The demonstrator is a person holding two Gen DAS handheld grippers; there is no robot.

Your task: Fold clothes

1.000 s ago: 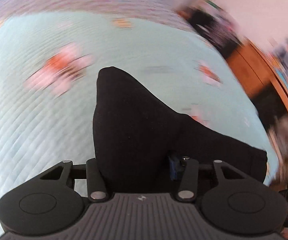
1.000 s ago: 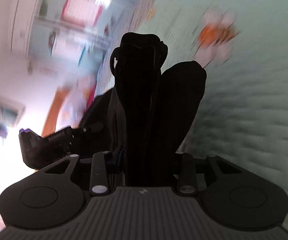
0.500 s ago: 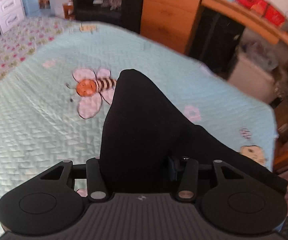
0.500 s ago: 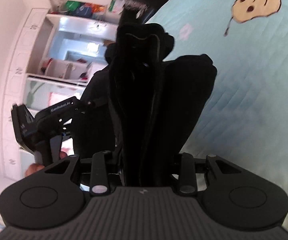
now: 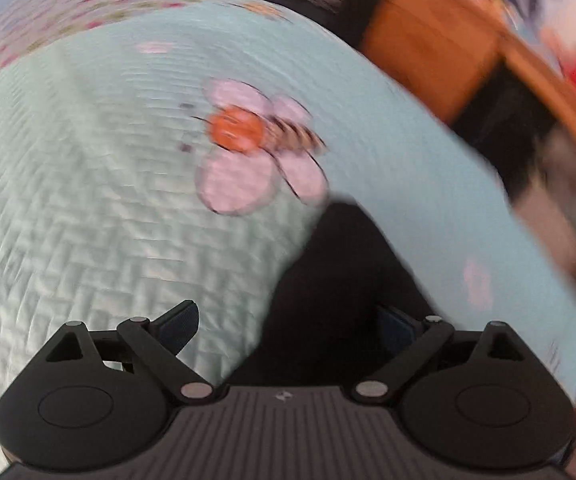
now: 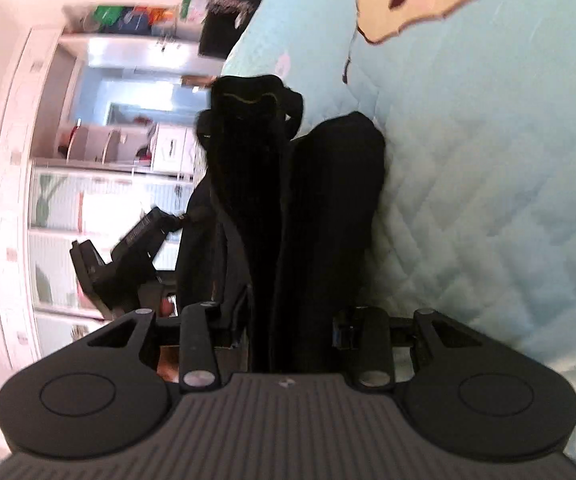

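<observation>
**Black garment half let go above the bed**

Nearest in the left wrist view, the left gripper point(image 5: 288, 328) stands spread wide, its fingers apart and clamping nothing; the black garment point(image 5: 339, 280) drapes between them, closer to the right finger. In the right wrist view the right gripper point(image 6: 288, 332) is pinching the black garment point(image 6: 288, 208), which hangs bunched in thick vertical folds against the quilt point(image 6: 487, 180).

Beyond lies the pale blue bed quilt point(image 5: 88, 220) with its bee print point(image 5: 256, 148); further off, a wooden dresser point(image 5: 427, 40), badly blurred.

As a judgement, the garment is gathered rather than laid flat, so no neat finished fold shows. No brand or writing can be read; lettering on the other gripper's body is too blurred.
</observation>
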